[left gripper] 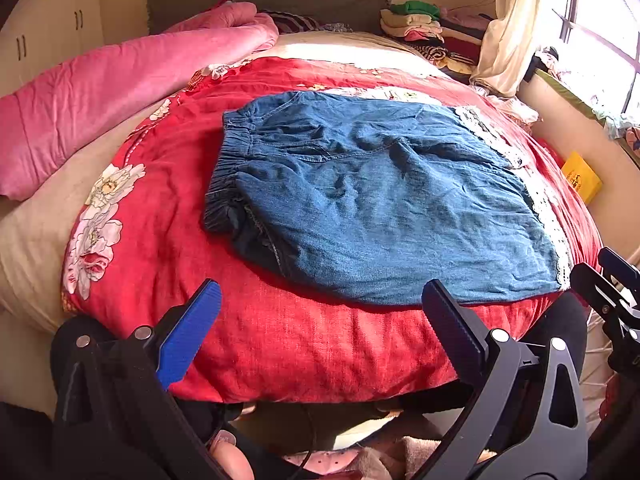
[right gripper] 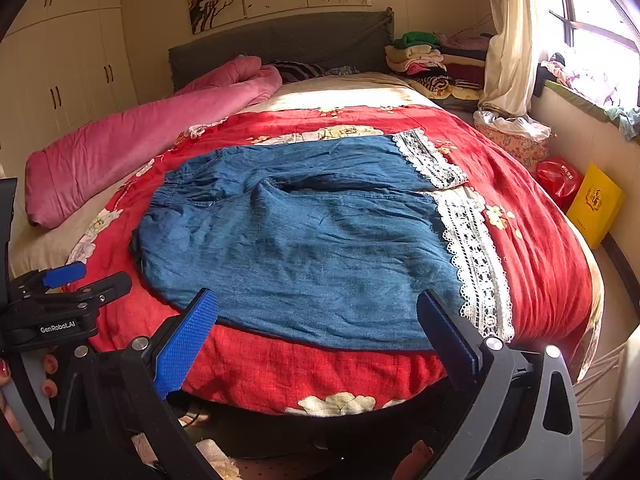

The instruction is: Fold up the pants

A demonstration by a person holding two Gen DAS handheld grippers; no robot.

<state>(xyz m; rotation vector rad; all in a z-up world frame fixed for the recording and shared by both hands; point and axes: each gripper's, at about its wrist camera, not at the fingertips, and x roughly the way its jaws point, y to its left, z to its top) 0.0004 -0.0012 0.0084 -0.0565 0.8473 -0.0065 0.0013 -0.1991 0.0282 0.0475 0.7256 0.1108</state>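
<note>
Blue denim pants (left gripper: pixel 372 200) with white lace cuffs (right gripper: pixel 476 256) lie flat on the red floral bedspread (left gripper: pixel 280 344), waistband to the left, legs to the right. They also show in the right wrist view (right gripper: pixel 304 248). My left gripper (left gripper: pixel 320 304) is open and empty, held over the near edge of the bed just short of the pants' near hem. My right gripper (right gripper: pixel 318 316) is open and empty, at the pants' near edge by the lace cuff. The left gripper also shows at the left edge of the right wrist view (right gripper: pixel 80 280).
A rolled pink quilt (right gripper: pixel 140 140) lies along the bed's left side. Folded clothes (right gripper: pixel 424 60) are stacked at the back right by the grey headboard. A yellow bag (right gripper: pixel 596 204) and red bag (right gripper: pixel 558 180) stand right of the bed under the window.
</note>
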